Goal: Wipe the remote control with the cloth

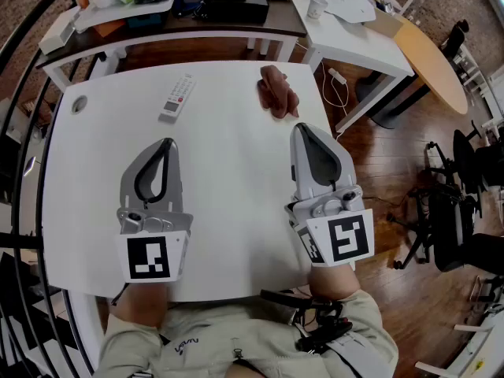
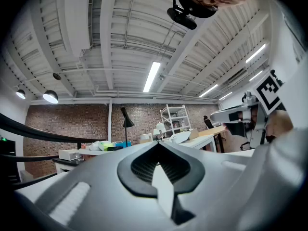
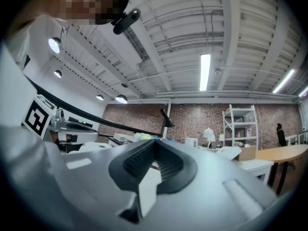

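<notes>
A white remote control lies on the white table toward its far left. A crumpled reddish-brown cloth rests near the far right corner. My left gripper sits on the near left part of the table, shut and holding nothing, well short of the remote. My right gripper lies on the near right, shut and empty, its tips a short way in front of the cloth. Both gripper views look up across the room: the left gripper and the right gripper show jaws meeting at the tips.
A dark desk cluttered with boxes and bottles stands beyond the table. A white side table and a wooden tabletop are at the right. A black railing curves along the left. Office chairs stand on the wooden floor.
</notes>
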Demonstrator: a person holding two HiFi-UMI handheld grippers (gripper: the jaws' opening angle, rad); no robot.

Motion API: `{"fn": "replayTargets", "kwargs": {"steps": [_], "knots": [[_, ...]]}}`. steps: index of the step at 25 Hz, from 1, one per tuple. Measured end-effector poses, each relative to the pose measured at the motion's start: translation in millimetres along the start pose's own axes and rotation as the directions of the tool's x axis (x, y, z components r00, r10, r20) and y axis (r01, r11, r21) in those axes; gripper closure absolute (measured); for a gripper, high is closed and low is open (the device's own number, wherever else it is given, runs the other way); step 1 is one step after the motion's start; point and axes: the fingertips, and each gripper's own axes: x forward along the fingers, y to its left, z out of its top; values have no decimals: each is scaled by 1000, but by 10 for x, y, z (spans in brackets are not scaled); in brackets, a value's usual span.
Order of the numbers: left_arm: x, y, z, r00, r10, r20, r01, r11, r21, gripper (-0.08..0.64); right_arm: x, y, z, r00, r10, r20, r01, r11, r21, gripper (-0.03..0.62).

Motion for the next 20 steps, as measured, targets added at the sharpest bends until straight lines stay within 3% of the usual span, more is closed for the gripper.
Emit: {"fn": "replayTargets", "kwargs": {"steps": [5, 9, 15, 20], "knots": [[36, 110, 235, 998, -14, 61, 11, 999, 45, 557, 13, -89, 224, 999, -18, 33, 19, 1000, -19, 583], [165, 200, 416, 996, -32, 88, 31, 999, 13, 557, 140, -214, 358, 999, -21, 45, 23, 998, -61, 491], [549, 369, 371, 996, -83, 18, 84, 996, -30, 428, 446, -566, 421, 997, -63, 48, 66, 996, -66, 434], [882, 659, 161, 999, -38, -37, 36, 998, -55, 340, 845, -739, 303, 999, -54, 2, 54, 995, -83, 407]]}}
